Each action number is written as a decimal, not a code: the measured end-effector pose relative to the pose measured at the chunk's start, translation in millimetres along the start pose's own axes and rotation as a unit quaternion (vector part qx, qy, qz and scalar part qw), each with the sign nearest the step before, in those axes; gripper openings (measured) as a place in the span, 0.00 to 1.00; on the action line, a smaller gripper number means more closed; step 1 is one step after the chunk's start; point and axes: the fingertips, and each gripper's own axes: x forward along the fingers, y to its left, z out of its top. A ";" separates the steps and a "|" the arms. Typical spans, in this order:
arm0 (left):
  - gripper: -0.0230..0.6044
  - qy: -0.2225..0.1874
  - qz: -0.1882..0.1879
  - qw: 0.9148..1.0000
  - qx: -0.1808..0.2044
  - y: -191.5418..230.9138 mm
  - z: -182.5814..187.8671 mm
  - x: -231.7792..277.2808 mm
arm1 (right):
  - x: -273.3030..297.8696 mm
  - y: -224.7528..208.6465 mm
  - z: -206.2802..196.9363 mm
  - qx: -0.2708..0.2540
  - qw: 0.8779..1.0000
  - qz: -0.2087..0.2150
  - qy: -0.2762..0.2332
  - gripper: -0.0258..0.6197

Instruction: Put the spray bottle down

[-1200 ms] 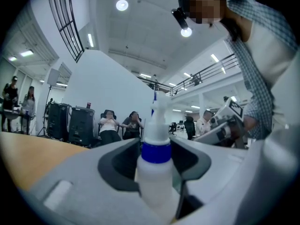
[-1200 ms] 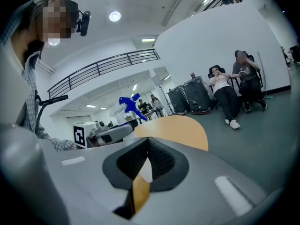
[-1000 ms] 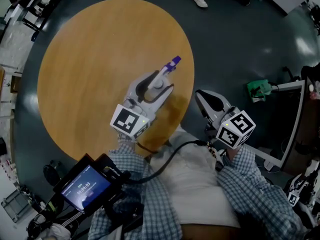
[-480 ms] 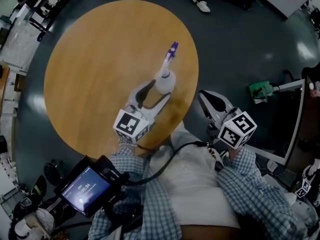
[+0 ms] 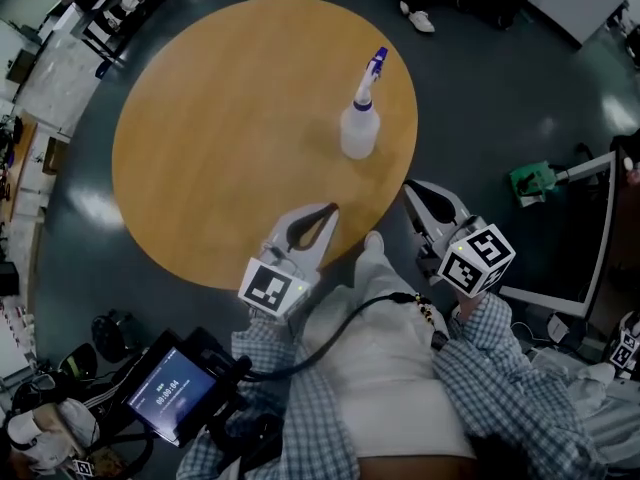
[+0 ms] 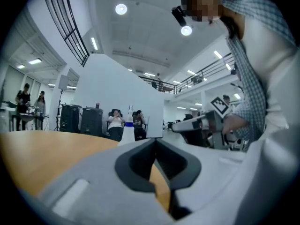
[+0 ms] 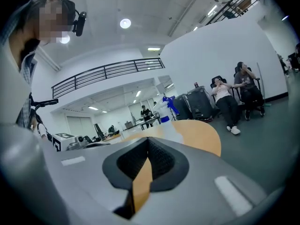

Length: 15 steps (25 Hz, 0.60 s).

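Spray bottle [image 5: 358,133] free, left fingers [image 6: 89,172] closed — empty

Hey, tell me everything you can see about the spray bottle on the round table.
The spray bottle has a rounded, translucent whitish body that looks like plastic, a narrow white neck and a blue-purple trigger head on top. It stands upright on the round wooden table, near the edge on the right in the head view. Only the table touches it. The left gripper, shut and empty, is well short of it, and the right gripper is off the table's edge.
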 end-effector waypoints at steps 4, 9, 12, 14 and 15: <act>0.04 -0.004 0.004 1.000 -0.014 -15.3 3.3 -26.4 | -16.0 16.4 -1.7 -0.009 1.000 -0.009 -0.011 0.04; 0.04 -0.031 0.024 0.999 -0.020 -41.7 23.0 -36.9 | -43.8 26.3 0.6 -0.016 1.000 0.002 -0.009 0.04; 0.04 -0.021 0.026 0.999 -0.010 -51.2 18.0 -41.6 | -49.0 28.8 1.8 -0.017 1.000 0.014 -0.007 0.04; 0.04 -0.016 0.026 1.000 -0.004 -49.2 15.2 -42.9 | -43.1 29.1 2.7 -0.020 1.000 0.020 -0.007 0.04; 0.04 -0.017 0.027 0.999 -0.003 -47.6 15.6 -42.9 | -40.1 29.4 2.6 -0.021 0.999 0.023 -0.008 0.04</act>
